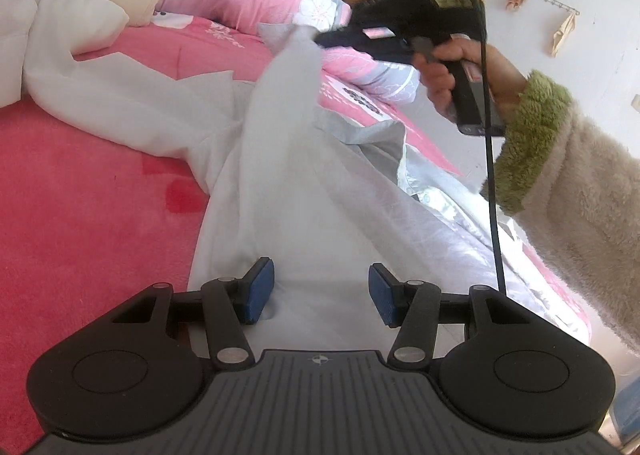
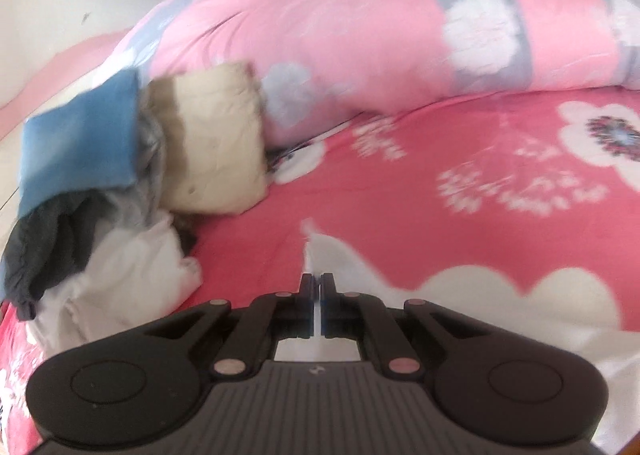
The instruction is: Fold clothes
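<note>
Ahead of my left claw point(image 1: 322, 293), the thin white cotton garment point(image 1: 288, 175) lies spread across the pink fleece bed cover point(image 1: 80, 195). That claw is tilted downward and stands half spread, its blue pads point(image 1: 262, 291) apart over the near hem, with cloth passing under and between them; neither pad presses on it.

Further ahead and to the right, my right claw point(image 1: 320, 37) is raised above the bed, gripped by my right hand point(image 1: 452, 75) in a cream fleece sleeve with a green cuff point(image 1: 528, 135). It is pressed together on a far corner of the white garment, which rises to it in a taut peak. The right wrist view confirms this: the fingers point(image 2: 307, 303) meet on a thin edge of white cloth point(image 2: 320, 251), which sticks up past the tips. That view is blurred.

Edges: the garment's left edge runs on bare pink cover left of my left claw. Its right side overlaps a crumpled pale grey shirt point(image 1: 432, 191). A black cable point(image 1: 494, 215) hangs from the right claw down to the right of my left claw.

Open room: bare pink cover lies left of my left claw and ahead of my right claw. A rolled pink and grey floral quilt point(image 2: 380, 35) bounds the far side. Left of my right claw sits a heap of mixed clothes point(image 2: 120, 183), blue, beige, dark and white.
</note>
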A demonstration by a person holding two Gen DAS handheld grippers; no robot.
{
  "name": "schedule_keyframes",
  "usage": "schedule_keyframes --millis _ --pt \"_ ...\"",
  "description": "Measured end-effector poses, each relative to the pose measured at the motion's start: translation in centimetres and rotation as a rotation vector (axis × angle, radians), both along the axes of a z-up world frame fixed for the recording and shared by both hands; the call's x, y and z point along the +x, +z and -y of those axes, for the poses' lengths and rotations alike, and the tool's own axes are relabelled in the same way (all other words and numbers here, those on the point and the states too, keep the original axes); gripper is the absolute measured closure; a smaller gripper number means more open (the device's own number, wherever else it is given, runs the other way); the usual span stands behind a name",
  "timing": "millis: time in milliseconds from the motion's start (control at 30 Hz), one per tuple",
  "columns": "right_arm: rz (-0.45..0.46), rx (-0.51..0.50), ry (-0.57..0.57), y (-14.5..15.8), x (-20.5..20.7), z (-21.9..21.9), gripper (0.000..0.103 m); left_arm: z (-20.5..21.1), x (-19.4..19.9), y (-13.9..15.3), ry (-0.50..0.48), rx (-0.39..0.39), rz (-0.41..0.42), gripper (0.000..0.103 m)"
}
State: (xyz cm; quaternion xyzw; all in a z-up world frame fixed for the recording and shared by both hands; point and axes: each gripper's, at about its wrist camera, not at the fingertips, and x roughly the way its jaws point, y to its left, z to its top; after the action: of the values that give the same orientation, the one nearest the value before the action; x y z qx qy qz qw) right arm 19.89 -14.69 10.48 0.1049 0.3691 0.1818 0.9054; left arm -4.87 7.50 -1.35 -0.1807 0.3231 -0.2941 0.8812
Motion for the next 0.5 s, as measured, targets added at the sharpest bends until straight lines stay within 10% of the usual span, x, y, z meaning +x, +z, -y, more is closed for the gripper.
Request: schedule_keyframes --millis 400,500 --pt "-0.062 -0.154 -0.078 -5.8 2.0 1.5 0.099 -0.2 0.2 -0.1 0.0 -0.007 -0.003 0.051" --pt "-0.037 -0.175 -0.13 -5.5 2.0 2.3 0.083 -0.2 0.1 -0.2 0.0 -0.008 -0.003 0.051"
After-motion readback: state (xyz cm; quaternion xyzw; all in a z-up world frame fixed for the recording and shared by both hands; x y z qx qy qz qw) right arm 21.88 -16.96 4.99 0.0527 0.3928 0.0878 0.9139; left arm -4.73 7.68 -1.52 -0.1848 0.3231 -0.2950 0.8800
